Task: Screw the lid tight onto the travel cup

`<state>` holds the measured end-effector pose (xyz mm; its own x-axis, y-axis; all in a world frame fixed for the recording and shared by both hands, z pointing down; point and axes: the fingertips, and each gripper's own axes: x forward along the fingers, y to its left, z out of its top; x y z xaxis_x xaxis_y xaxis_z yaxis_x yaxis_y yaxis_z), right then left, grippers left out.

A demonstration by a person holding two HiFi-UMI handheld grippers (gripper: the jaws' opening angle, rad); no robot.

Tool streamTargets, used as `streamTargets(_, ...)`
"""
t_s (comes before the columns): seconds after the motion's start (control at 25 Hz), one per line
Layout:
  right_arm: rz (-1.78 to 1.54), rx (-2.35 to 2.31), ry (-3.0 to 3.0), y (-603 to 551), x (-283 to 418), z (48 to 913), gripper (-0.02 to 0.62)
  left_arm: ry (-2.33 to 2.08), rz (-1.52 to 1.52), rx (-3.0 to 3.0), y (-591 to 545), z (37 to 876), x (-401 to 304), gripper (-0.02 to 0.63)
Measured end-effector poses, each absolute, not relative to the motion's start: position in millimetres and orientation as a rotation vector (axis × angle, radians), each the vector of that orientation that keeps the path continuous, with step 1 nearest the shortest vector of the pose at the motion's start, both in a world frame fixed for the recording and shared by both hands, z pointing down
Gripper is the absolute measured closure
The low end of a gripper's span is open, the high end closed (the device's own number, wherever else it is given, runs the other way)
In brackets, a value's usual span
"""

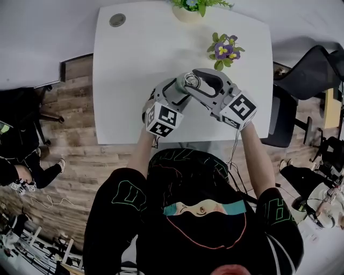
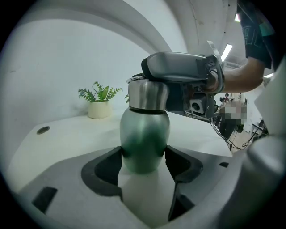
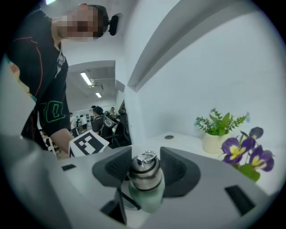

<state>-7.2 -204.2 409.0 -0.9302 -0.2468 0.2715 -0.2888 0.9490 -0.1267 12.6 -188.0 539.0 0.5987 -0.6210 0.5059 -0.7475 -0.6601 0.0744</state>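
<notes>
The only print that shows is the black and white square pattern on the cube of the left claw (image 2: 144,163) and on the cube of the right claw (image 3: 144,167); these are shapes, not words. The person's dark top (image 3: 47,107) has a green outline on the sleeve that looks a bit like a letter, but it is too unclear to read. The green travel cup (image 2: 143,143) has no label on the sides that show. The left claw is clamped on the low part of the cup, with a dark pad pressed on each side. The right claw is closed on the shiny metal lid (image 3: 144,166), which sits on top of the cup. The cup is upright over the white tabletop (image 1: 134,64), near the near edge and about halfway along it. The bottom of the cup is hidden behind the left claw, so it is hard to tell if the cup rests on the tabletop. From the head view both claws cover nearly all of the cup. A pot with a green plant (image 1: 189,11) stands at the far edge and is cut off at the top. Purple flowers (image 1: 224,51) stand near the right edge. A small grey round cap (image 1: 117,20) sits in the far left corner.
</notes>
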Motion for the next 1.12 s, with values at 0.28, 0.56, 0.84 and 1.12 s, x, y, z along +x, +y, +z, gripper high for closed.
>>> streamTargets(0.28,0.352,0.814,-2.832,-210,3,412,0.391,-1.131,0.659,2.541,-189,541,14,0.288)
streamTargets(0.56,0.367,1.014,-2.798,-211,6,411,0.391,-1.135,0.667,2.542,-189,541,13,0.288)
streamTargets(0.84,0.335,0.896,-2.808,-209,6,414,0.39,-1.125,0.669,2.537,-188,543,14,0.288)
streamTargets(1.12,0.204,0.498,-2.811,-197,-2,412,0.325,-1.114,0.666,2.543,-187,542,14,0.288)
